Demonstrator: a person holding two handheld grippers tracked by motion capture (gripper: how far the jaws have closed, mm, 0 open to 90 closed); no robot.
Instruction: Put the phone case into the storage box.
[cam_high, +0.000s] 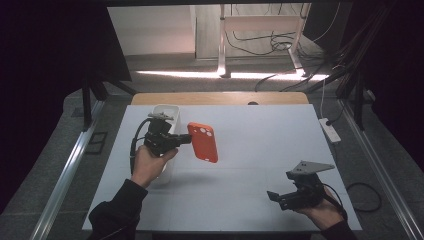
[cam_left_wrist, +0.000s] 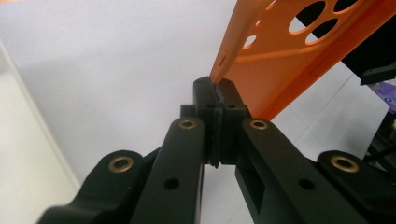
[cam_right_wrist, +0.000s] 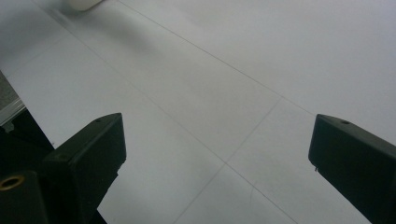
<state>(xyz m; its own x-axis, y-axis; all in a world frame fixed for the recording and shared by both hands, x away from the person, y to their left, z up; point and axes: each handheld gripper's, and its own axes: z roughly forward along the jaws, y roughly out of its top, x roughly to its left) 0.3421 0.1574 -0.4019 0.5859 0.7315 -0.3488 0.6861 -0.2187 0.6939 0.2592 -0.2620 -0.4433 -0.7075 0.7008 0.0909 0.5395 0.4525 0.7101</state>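
The left gripper (cam_high: 186, 139) holds an orange phone case (cam_high: 203, 142) above the white table (cam_high: 260, 150), its two black jaws pressed together on the case's thin edge. In the left gripper view the jaws meet at the tips (cam_left_wrist: 218, 95) and the phone case (cam_left_wrist: 289, 60) rises from between them, slanting up and away to the right, with its round camera cut-outs well beyond the jaw tips. A white bin (cam_high: 165, 112) stands just behind the left gripper, on the far side from the case. The right gripper (cam_high: 273, 196) sits low over the near right part of the table, well apart from the case. In the right gripper view its jaws stand wide apart with bare table (cam_right_wrist: 210, 93) between them, and the bin's rounded bottom corner (cam_right_wrist: 84, 4) lies far ahead of the left jaw.
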